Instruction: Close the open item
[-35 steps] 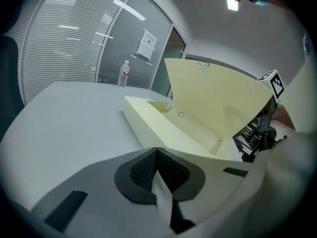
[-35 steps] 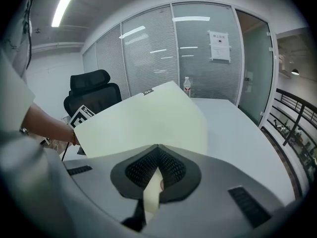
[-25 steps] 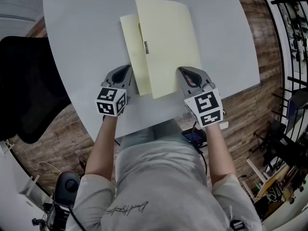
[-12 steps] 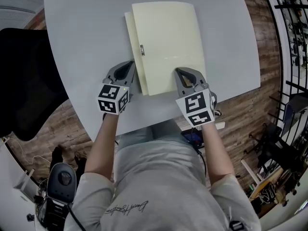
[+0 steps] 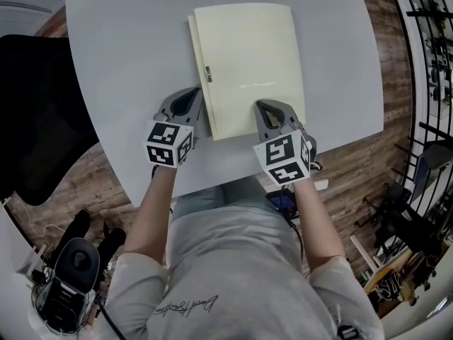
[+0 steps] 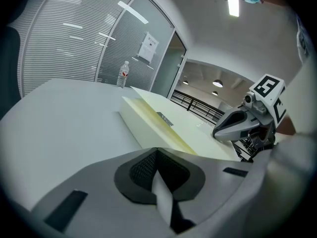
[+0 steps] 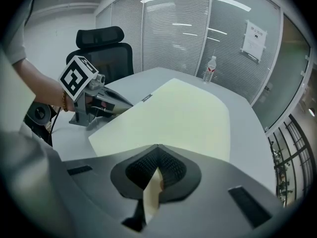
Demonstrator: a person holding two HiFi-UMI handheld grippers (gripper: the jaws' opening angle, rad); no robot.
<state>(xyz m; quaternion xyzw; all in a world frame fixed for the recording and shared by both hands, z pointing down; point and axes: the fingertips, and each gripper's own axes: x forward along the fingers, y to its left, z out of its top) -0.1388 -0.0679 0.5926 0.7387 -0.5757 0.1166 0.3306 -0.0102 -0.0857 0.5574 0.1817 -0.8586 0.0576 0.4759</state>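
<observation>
A pale yellow folder [image 5: 248, 62] lies on the grey table [image 5: 127, 48], its cover lowered almost flat over the sheet beneath. My right gripper [image 5: 263, 108] is shut on the near edge of that cover; a pale yellow strip shows between its jaws [image 7: 157, 148]. The cover [image 7: 173, 118] spreads away from it in the right gripper view. My left gripper [image 5: 192, 99] rests shut beside the folder's near left corner, with the folder [image 6: 148, 118] lying ahead and to its right. A small metal tab [image 5: 208, 74] sits on the left spine.
A black office chair [image 5: 35, 119] stands left of the table. A water bottle [image 7: 210, 68] stands at the table's far side. The table's near edge [image 5: 212, 183] runs just behind both grippers, above the person's lap.
The raised cover has swung down to the left and now lies nearly flat on the folder. My right gripper moved left and lower with it. The left gripper barely shifted.
</observation>
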